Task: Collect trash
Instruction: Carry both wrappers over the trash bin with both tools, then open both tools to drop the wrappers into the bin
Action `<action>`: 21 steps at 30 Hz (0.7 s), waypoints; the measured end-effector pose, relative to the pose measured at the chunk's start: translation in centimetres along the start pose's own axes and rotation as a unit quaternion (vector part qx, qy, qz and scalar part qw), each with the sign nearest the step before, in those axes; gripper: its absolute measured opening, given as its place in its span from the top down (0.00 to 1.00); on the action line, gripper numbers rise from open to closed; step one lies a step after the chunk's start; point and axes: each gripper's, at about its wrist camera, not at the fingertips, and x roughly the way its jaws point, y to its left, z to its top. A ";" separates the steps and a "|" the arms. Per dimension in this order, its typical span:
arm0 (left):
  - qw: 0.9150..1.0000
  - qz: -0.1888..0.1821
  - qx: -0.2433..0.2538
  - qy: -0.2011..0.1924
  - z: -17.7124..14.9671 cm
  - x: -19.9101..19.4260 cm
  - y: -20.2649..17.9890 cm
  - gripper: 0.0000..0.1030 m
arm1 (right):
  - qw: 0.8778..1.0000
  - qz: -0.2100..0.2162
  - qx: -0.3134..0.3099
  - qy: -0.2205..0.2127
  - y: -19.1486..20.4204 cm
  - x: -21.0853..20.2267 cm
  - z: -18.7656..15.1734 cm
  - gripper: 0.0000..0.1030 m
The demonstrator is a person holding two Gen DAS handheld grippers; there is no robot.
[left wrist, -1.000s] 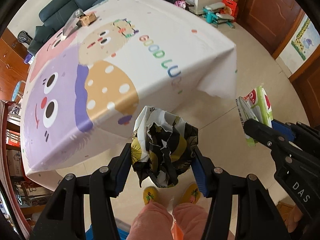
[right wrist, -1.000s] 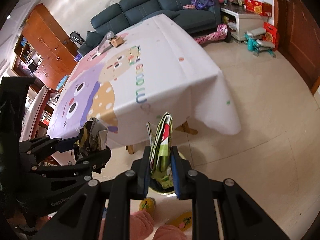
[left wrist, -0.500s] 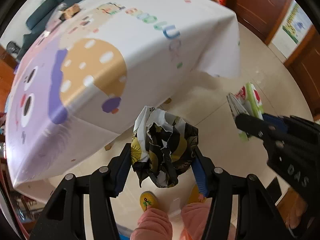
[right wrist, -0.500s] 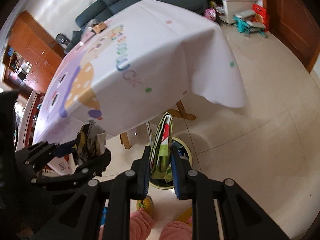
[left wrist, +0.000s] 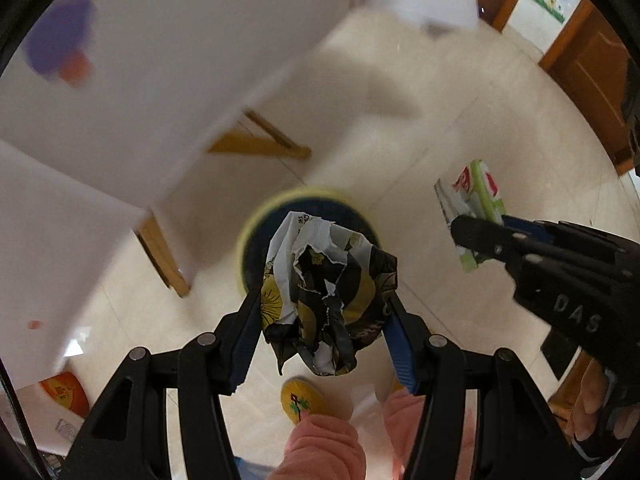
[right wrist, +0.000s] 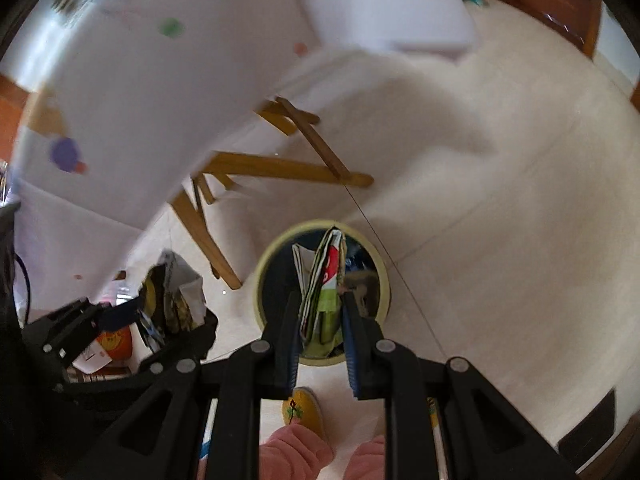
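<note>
My left gripper is shut on a crumpled black, yellow and white wrapper, held right above a round yellow-rimmed bin on the floor. In the right wrist view that wrapper shows at the lower left. My right gripper is shut on a flat green, red and white packet, which hangs over the mouth of the same bin. The packet also appears at the right of the left wrist view, beside the bin.
A white tablecloth hangs over wooden table legs just behind the bin. The person's pink trouser legs and a yellow slipper stand close below. Beige floor tiles stretch to the right; a wooden door is far right.
Both grippers have dropped from above the table edge to near the floor, each still holding its piece of trash. The bin has come into view beneath them.
</note>
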 end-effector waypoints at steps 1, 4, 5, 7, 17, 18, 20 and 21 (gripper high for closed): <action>1.000 0.000 0.001 0.006 -0.1 1.2 0.2 0.46 | 1.000 0.003 0.008 0.002 -0.4 0.7 -0.2 0.82; 1.000 0.003 0.006 0.008 0.2 3.4 0.6 0.46 | 1.000 0.008 0.023 0.011 -1.5 2.9 -0.9 0.82; 1.000 0.006 0.009 0.008 0.4 4.3 0.8 0.45 | 1.000 0.009 0.024 0.012 -1.7 3.5 -1.0 0.81; 1.000 0.009 0.013 0.007 0.8 5.5 1.2 0.45 | 1.000 0.006 0.022 0.017 -2.0 5.1 -1.4 0.81; 0.997 0.046 0.057 0.004 0.4 10.0 1.8 0.40 | 1.000 0.018 -0.002 0.021 0.0 11.3 -1.9 0.78; 0.997 0.055 0.057 0.005 0.3 10.3 1.9 0.39 | 1.000 0.016 -0.001 0.021 0.2 12.0 -1.9 0.76; 0.998 0.047 0.051 0.010 0.0 10.7 2.4 0.36 | 0.999 0.018 0.004 0.027 0.1 13.2 -2.0 0.74; 0.998 0.045 0.050 0.012 -0.1 10.9 2.6 0.36 | 0.999 0.016 0.007 0.028 0.0 13.7 -2.2 0.72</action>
